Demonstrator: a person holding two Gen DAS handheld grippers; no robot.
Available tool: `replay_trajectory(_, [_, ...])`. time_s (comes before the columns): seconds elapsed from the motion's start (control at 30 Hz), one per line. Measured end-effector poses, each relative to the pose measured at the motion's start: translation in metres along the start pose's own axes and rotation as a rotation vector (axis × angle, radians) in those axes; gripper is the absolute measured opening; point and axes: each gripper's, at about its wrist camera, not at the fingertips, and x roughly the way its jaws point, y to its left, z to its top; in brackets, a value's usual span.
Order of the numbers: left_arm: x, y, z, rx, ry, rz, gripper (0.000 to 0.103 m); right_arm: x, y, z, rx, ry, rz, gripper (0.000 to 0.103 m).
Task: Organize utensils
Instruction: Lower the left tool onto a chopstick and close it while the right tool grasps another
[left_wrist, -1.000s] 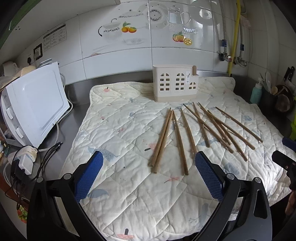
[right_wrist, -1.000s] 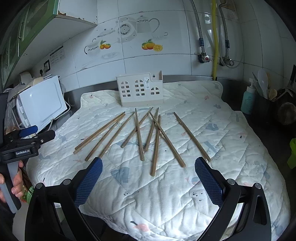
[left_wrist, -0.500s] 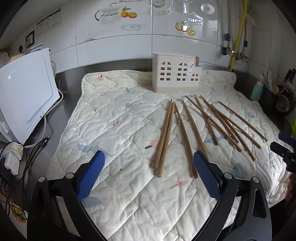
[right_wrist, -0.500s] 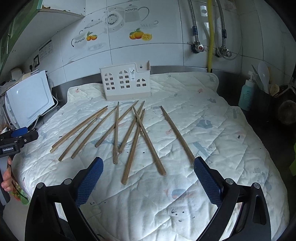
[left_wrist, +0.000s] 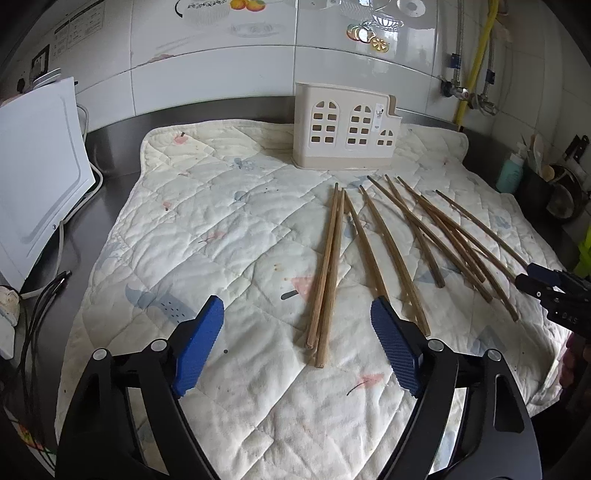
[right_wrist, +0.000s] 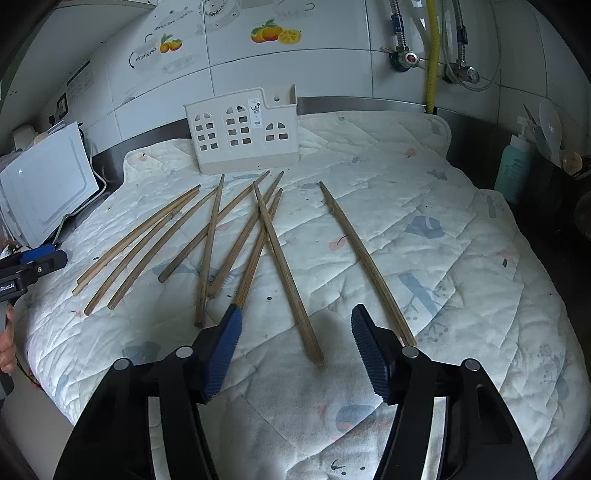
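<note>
Several wooden chopsticks (left_wrist: 424, 236) lie fanned out on a quilted mat (left_wrist: 207, 229), in front of a cream house-shaped utensil holder (left_wrist: 345, 133). My left gripper (left_wrist: 295, 321) hovers over the near ends of the leftmost pair of chopsticks (left_wrist: 327, 273). Its jaws are closing, and the pads touch nothing. My right gripper (right_wrist: 295, 319) hangs low over the right side of the chopsticks (right_wrist: 229, 240). Its jaws are closing too, with the near end of one chopstick (right_wrist: 291, 284) in the gap, untouched. The holder (right_wrist: 243, 133) stands behind. Each gripper shows at the edge of the other's view.
A white appliance (left_wrist: 37, 177) and loose cables (left_wrist: 48, 291) sit left of the mat on the steel counter. A teal bottle (right_wrist: 515, 170) and a dark pot of utensils (left_wrist: 557, 188) stand at the right. Pipes and a yellow hose (right_wrist: 432, 55) run down the tiled wall.
Both grippers have come forward and down toward the chopsticks. Both pairs of jaws have narrowed, the right more than the left.
</note>
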Motion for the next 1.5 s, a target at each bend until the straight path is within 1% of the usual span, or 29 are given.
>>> replay_trajectory(0.03, [0.002, -0.001, 0.000, 0.004, 0.003, -0.006, 0.078, 0.002, 0.000, 0.000, -0.005, 0.006, 0.000, 0.050])
replay_trajectory(0.07, [0.004, -0.001, 0.001, 0.009, 0.007, -0.013, 0.075, 0.004, 0.001, 0.000, -0.009, 0.014, -0.001, 0.048])
replay_trajectory(0.1, [0.005, -0.002, 0.001, 0.013, 0.009, -0.016, 0.074, 0.006, 0.001, 0.000, -0.013, 0.021, -0.003, 0.046])
replay_trajectory(0.13, [0.006, -0.003, 0.001, 0.016, 0.010, -0.019, 0.074, 0.007, 0.001, -0.001, -0.016, 0.023, -0.007, 0.043])
replay_trajectory(0.23, [0.010, -0.005, 0.001, 0.031, 0.014, -0.021, 0.068, 0.011, 0.001, 0.000, -0.021, 0.028, -0.001, 0.031])
replay_trajectory(0.33, [0.015, -0.004, 0.000, 0.034, 0.025, -0.024, 0.064, 0.013, 0.001, 0.000, -0.025, 0.031, 0.002, 0.030])
replay_trajectory(0.37, [0.016, -0.003, 0.000, 0.032, 0.028, -0.027, 0.060, 0.013, 0.002, 0.000, -0.028, 0.031, 0.005, 0.029])
replay_trajectory(0.4, [0.017, -0.002, -0.001, 0.030, 0.034, -0.033, 0.057, 0.014, 0.002, 0.000, -0.034, 0.033, 0.006, 0.024])
replay_trajectory(0.43, [0.019, -0.001, -0.002, 0.027, 0.041, -0.041, 0.056, 0.015, 0.003, 0.000, -0.039, 0.036, 0.003, 0.017])
replay_trajectory(0.5, [0.023, 0.001, -0.003, 0.028, 0.054, -0.045, 0.049, 0.017, 0.002, 0.000, -0.036, 0.039, 0.001, 0.014])
replay_trajectory(0.53, [0.025, 0.002, -0.004, 0.031, 0.060, -0.050, 0.047, 0.017, 0.001, 0.000, -0.032, 0.037, -0.001, 0.011])
replay_trajectory(0.6, [0.028, 0.004, -0.005, 0.025, 0.069, -0.065, 0.039, 0.018, 0.000, 0.000, -0.026, 0.040, 0.003, 0.011])
replay_trajectory(0.63, [0.029, 0.006, -0.005, 0.021, 0.075, -0.076, 0.037, 0.018, -0.001, 0.000, -0.025, 0.041, 0.003, 0.011])
replay_trajectory(0.67, [0.032, 0.007, -0.005, 0.021, 0.081, -0.073, 0.033, 0.019, 0.000, 0.000, -0.026, 0.041, 0.002, 0.011])
replay_trajectory(0.83, [0.038, 0.004, -0.004, 0.067, 0.089, -0.077, 0.030, 0.019, 0.001, 0.000, -0.031, 0.040, -0.004, 0.011])
replay_trajectory(0.93, [0.042, 0.001, -0.002, 0.090, 0.097, -0.074, 0.025, 0.020, 0.002, 0.000, -0.028, 0.039, -0.003, 0.012])
replay_trajectory(1.1, [0.050, -0.002, -0.001, 0.123, 0.113, -0.077, 0.025, 0.020, 0.002, 0.000, -0.030, 0.038, -0.004, 0.012])
replay_trajectory(1.2, [0.054, -0.007, -0.003, 0.146, 0.128, -0.066, 0.025, 0.021, 0.002, -0.001, -0.030, 0.036, -0.005, 0.012])
replay_trajectory(1.37, [0.057, -0.008, 0.000, 0.132, 0.137, -0.061, 0.024, 0.023, 0.002, -0.001, -0.028, 0.026, -0.011, 0.012])
replay_trajectory(1.43, [0.057, -0.014, -0.001, 0.162, 0.133, -0.043, 0.021, 0.022, 0.002, -0.001, -0.025, 0.026, -0.014, 0.011])
replay_trajectory(1.5, [0.057, -0.022, -0.002, 0.197, 0.126, -0.027, 0.016, 0.022, 0.002, 0.000, -0.020, 0.027, -0.012, 0.011])
